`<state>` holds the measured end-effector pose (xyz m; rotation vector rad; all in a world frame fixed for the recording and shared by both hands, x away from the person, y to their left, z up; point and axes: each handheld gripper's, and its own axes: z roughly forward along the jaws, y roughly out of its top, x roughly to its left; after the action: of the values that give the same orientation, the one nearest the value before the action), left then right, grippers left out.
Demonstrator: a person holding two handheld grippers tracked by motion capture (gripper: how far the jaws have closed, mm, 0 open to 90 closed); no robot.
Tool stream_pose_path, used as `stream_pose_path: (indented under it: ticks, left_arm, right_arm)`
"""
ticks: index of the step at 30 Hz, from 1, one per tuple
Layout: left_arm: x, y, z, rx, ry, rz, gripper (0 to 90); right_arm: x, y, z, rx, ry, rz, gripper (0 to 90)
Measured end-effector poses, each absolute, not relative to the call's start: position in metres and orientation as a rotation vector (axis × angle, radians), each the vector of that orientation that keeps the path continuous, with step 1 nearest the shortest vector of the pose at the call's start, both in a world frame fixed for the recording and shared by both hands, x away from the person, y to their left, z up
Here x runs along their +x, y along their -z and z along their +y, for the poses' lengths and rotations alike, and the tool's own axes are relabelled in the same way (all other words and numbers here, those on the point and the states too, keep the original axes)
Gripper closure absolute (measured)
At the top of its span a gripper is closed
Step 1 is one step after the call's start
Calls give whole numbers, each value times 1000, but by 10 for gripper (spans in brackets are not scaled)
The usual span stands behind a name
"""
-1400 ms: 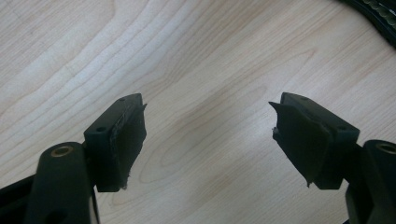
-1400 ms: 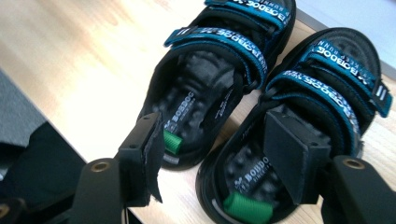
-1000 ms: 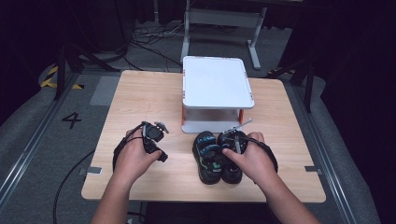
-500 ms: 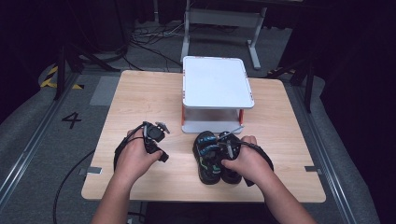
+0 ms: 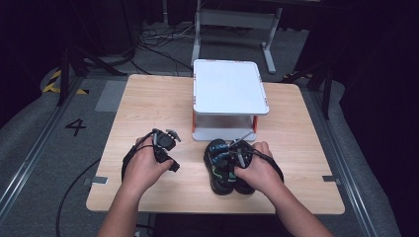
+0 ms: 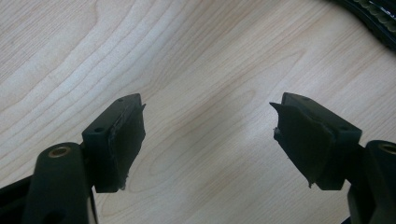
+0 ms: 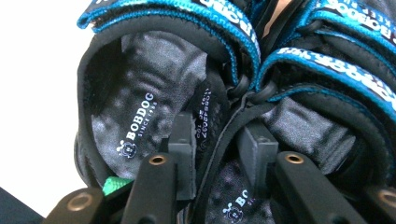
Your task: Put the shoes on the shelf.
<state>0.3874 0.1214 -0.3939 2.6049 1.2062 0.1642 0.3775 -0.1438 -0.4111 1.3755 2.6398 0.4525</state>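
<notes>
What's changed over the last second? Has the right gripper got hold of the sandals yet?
The right gripper has just been closing: its jaws now pinch the adjoining inner walls of the two black sandals together, one jaw inside each. The right hand edged slightly toward the table's near edge. The left gripper is open over bare table as before; the white stand and the sandals are unmoved.

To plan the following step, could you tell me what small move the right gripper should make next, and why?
Probably lift: the right gripper has just been closing, with one jaw inside each sandal, pinching their touching inner walls together. The left gripper is open over bare table.
</notes>
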Motion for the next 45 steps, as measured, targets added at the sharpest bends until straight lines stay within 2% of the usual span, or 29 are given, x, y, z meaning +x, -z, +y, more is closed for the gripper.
stream_pose_path:
  ticks: [8,15,22,35,45]
  left_arm:
    - [387,392,123,2591,-170,1218,243]
    - [387,391,125,2585,-172,1215,243]
    - [388,391,125,2585,-173,1210,247]
    - [377,391,146,2534,-172,1283,247]
    - [366,389,158,2512,-186,1318,247]
  right_arm:
    - [378,407,-151,1486,-552,2566,808]
    - [388,393,-154,1543,-658,2505,811]
    - [418,380,-154,1594,-713,2397,811]
    - [469,383,-132,1653,-707,2290,808]
    - [484,396,-126,1674,-714,2128,807]
